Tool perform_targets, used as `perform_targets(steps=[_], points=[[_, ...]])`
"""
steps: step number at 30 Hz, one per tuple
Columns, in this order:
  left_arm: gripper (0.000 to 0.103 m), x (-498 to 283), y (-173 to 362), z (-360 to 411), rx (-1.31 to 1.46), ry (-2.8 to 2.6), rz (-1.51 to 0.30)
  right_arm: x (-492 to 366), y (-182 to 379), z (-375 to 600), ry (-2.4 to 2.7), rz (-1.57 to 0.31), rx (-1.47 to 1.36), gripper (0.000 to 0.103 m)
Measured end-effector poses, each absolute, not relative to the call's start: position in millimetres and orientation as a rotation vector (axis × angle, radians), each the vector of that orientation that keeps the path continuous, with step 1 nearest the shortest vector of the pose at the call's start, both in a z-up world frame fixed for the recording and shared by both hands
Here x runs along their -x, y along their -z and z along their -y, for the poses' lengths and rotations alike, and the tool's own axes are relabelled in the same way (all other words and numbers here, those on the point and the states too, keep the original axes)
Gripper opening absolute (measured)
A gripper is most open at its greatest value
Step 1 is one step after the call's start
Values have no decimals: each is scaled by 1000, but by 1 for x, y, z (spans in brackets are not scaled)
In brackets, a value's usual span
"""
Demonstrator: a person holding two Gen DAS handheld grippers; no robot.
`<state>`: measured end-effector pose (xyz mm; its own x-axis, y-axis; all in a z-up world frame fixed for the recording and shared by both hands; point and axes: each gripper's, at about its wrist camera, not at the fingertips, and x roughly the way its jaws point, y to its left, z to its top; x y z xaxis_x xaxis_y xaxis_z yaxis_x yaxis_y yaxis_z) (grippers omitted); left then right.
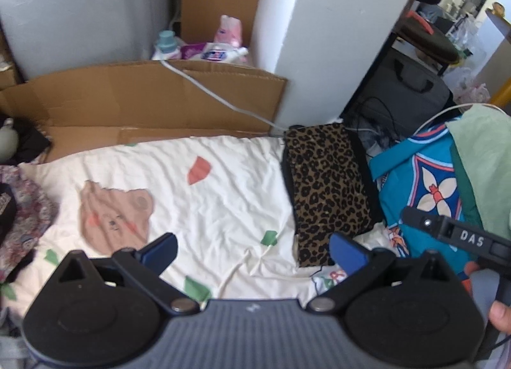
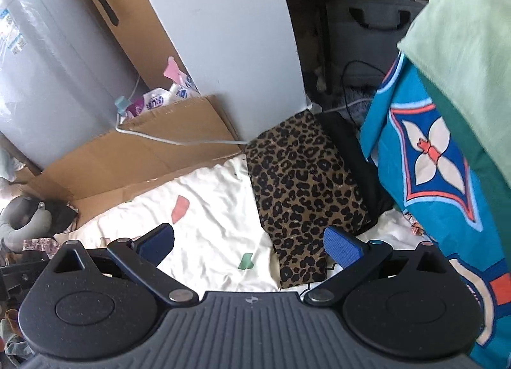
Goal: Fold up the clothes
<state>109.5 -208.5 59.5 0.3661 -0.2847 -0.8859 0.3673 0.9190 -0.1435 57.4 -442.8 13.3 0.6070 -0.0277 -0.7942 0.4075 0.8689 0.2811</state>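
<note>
In the left wrist view, the left hand-held gripper (image 1: pixel 252 249) is held wide open and empty above a cream bed sheet (image 1: pixel 220 184) printed with a bear. A folded leopard-print garment (image 1: pixel 329 190) lies flat toward the right, beside a turquoise patterned cloth (image 1: pixel 418 190). In the right wrist view, the right hand-held gripper (image 2: pixel 249 246) is likewise spread wide, nothing held, with the leopard-print garment (image 2: pixel 300 184) just ahead. A near corner would probably best be pinched cleanly. Open sheet is left on the left; flattened cardboard (image 2: pixel 134 158) bounds the far edge.
</note>
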Motion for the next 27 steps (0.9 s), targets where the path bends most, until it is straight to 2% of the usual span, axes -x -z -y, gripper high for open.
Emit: perform_targets(steps=[19, 27], points=[[103, -96, -207, 46, -73, 242, -1025, -19, -163, 390, 195, -855, -361, 103], [103, -73, -235, -26, -46, 199, -986, 3, -199, 358, 164, -811, -331, 103]])
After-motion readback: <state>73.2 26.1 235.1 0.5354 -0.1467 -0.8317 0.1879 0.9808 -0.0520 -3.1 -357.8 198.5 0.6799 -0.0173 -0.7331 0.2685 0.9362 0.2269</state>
